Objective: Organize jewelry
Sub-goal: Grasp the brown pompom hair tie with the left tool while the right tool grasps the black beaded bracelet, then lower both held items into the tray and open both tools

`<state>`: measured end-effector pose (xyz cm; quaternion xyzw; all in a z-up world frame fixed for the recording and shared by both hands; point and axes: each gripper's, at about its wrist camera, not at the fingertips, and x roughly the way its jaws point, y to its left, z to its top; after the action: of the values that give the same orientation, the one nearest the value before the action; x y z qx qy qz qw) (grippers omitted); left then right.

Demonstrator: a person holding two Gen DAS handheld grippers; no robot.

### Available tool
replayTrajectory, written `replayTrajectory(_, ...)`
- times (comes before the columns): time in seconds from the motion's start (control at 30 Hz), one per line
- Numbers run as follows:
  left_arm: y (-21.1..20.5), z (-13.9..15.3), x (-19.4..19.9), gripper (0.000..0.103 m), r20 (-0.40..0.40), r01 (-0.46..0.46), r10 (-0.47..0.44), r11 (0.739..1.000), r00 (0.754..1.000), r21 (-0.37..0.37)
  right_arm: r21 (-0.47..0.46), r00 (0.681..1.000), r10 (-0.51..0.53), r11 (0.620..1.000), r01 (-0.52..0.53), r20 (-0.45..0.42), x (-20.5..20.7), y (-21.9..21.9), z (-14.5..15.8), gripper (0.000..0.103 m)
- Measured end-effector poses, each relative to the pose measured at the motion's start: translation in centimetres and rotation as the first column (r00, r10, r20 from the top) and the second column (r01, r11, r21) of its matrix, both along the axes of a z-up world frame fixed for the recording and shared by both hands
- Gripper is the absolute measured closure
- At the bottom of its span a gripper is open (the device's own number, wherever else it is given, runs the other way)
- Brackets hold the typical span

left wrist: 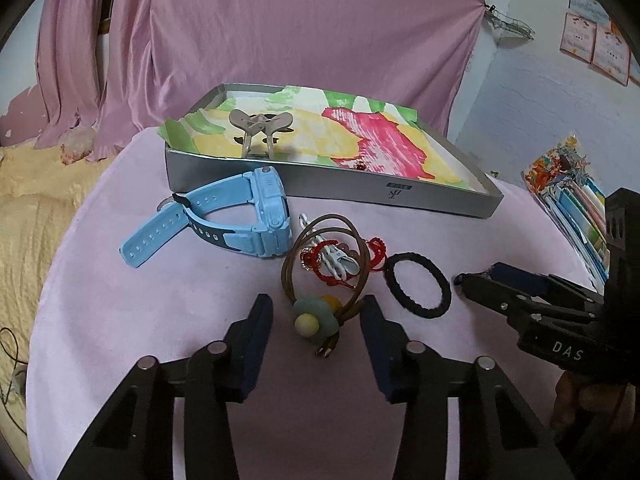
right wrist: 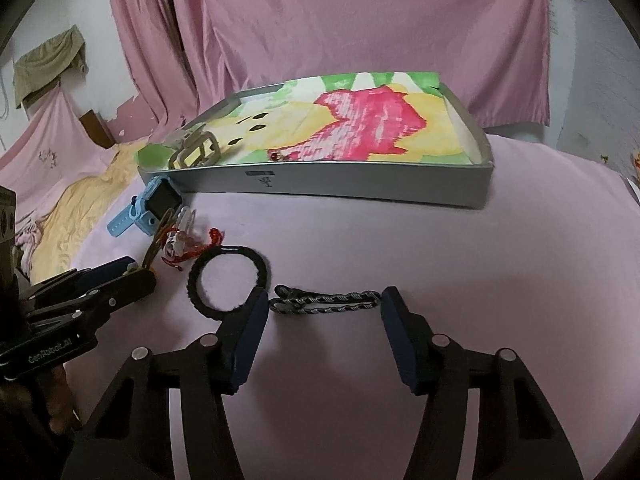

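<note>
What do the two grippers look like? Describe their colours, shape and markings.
Both are matte black linkage frames with silver round pivot pins and flat dark navy finger pads. The left gripper body bears white lettering reading roughly "GenRobot.AI" in the right wrist view; the right gripper shows "DAS" in the left wrist view.

A pink curtain hangs in folds behind the pink-covered worktop. To the left lies a bed with a yellow quilted cover and a pink embroidered sheet. The white wall on the right carries paper certificates; the left wall's pink paint is peeling.
</note>
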<state>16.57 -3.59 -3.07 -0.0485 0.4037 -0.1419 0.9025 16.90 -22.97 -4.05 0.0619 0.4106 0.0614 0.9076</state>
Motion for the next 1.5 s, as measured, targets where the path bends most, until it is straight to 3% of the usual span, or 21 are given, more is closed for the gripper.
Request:
replayTrajectory(0.33, 0.2, -0.1, 0.0, 0.075, -0.001, -0.001, 0.001, 1.000, 1.000, -0.009, -0.021, 1.000, 0.028, 0.999, -0.028, 0.002, 0.5, 0.8, 0.2, 0.050)
replayTrajectory(0.63, 0.2, -0.1, -0.2, 0.078, 0.004, -0.001, 0.001, 1.000, 1.000, -0.016, 0.003, 0.999, 0.033, 0.999, -0.033, 0.014, 0.1, 0.7, 0.1, 0.050)
replayTrajectory(0.93, 0.6, 1.3, -1.7, 0.078, 0.099, 0.038, -0.030, 0.996, 0.995, -0.075, 0.038, 0.996, 0.041, 0.998, -0.044, 0.078, -0.9, 0.5, 1.0, 0.050)
replayTrajectory(1.1, 0.4, 3.0, -2.3, 0.078, 0.191, 0.060, -0.042, 0.994, 0.981, -0.090, 0.043, 0.990, 0.039, 0.998, -0.045, 0.134, -1.0, 0.1, 2.2, 0.050)
replayTrajectory(1.33, -0.5, 4.9, 0.7, 0.078, 0.232, 0.052, -0.035, 0.996, 0.972, -0.067, 0.023, 0.977, 0.030, 0.999, -0.035, 0.212, 1.1, -1.1, 4.3, 0.050)
replayTrajectory(1.5, -0.8, 5.5, 3.8, 0.078, 0.205, 0.046, -0.030, 0.996, 0.978, -0.076, 0.004, 0.972, 0.032, 0.999, -0.033, 0.233, 3.4, -1.4, 5.0, 0.050)
